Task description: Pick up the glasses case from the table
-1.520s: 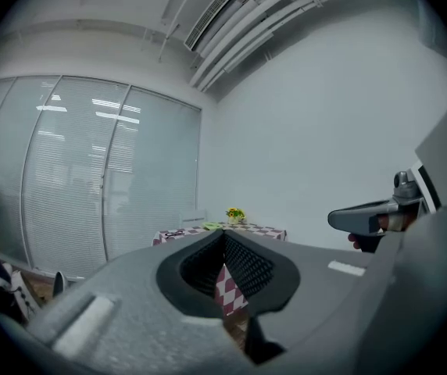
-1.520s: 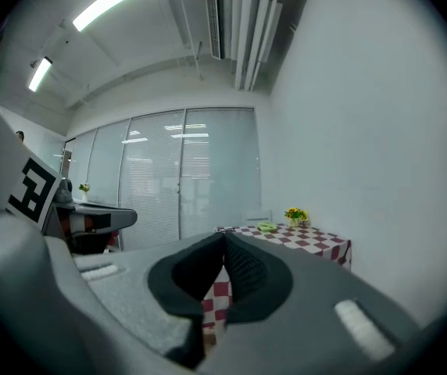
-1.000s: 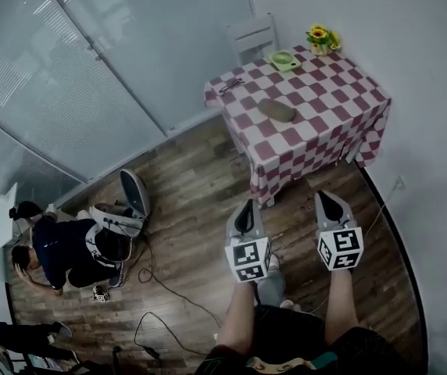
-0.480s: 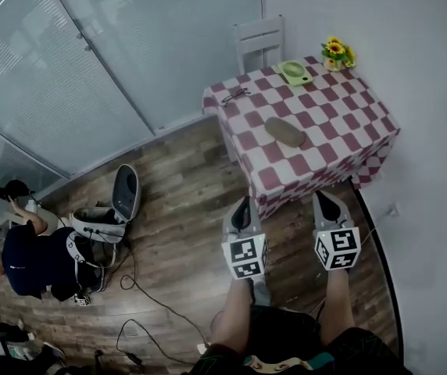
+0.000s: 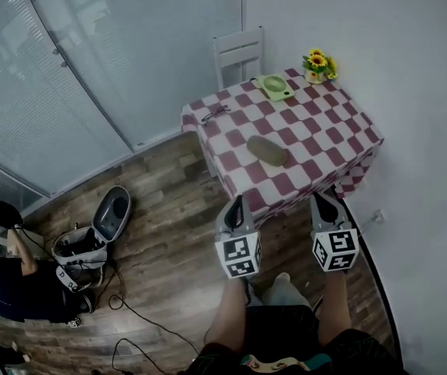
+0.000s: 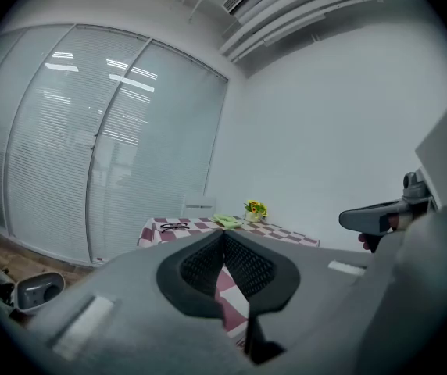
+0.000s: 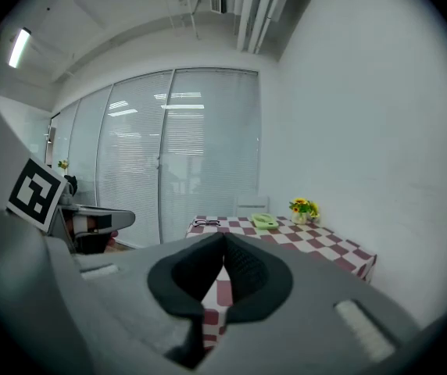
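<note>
The glasses case [image 5: 267,150], an olive-grey oblong, lies near the front of the table with the red-and-white checked cloth [image 5: 317,143]. My left gripper [image 5: 236,202] and right gripper [image 5: 322,198] are side by side over the wooden floor, just short of the table's near edge, both shut and empty. In the left gripper view the shut jaws [image 6: 223,233] point at the table [image 6: 161,233]. In the right gripper view the shut jaws [image 7: 223,234] do the same toward the table [image 7: 329,245]. The case is hidden in both gripper views.
On the table also lie a pair of glasses [image 5: 214,114], a green round thing [image 5: 274,87] and a pot of sunflowers [image 5: 317,62]. A white chair [image 5: 238,51] stands behind it. A person [image 5: 12,287], an open grey case [image 5: 94,233] and cables [image 5: 130,319] are on the floor at left.
Both grippers have moved forward toward the table, which now lies closer beneath them. The person on the floor has slid toward the picture's lower left edge.
</note>
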Action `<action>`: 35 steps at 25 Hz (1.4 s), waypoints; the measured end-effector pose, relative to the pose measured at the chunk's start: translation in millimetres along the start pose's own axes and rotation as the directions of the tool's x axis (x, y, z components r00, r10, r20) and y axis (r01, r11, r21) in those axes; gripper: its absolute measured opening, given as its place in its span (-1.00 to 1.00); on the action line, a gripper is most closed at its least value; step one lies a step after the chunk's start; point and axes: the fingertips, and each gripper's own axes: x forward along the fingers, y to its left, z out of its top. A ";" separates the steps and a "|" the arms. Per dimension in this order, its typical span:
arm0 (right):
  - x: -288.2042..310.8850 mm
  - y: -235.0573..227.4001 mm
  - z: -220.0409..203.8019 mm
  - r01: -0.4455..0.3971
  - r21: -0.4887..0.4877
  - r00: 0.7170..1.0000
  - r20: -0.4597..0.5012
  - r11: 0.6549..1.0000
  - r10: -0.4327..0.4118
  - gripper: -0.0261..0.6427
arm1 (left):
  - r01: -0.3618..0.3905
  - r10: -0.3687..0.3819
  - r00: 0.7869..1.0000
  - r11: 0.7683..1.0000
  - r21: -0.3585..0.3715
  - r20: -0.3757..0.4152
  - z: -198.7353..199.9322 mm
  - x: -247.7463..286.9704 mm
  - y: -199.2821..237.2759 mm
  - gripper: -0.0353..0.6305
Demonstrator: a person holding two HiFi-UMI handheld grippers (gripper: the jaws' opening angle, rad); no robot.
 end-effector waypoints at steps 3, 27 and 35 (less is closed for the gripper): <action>15.7 -5.6 -1.4 0.005 0.006 1.000 -0.005 1.000 -0.005 -0.91 | 0.002 -0.002 1.000 1.000 -0.003 -0.006 -3.0 15.7 5.5 -0.86; 218.0 -64.7 -42.6 -0.235 0.045 0.958 -0.161 0.971 0.239 -0.91 | -0.173 0.186 0.961 0.982 0.082 -0.202 -54.6 178.6 24.7 -0.86; 259.7 -65.3 -51.1 -0.363 0.039 0.908 -0.209 0.931 0.363 -0.91 | -0.224 0.248 0.942 0.966 0.125 -0.227 -62.5 206.1 18.8 -0.86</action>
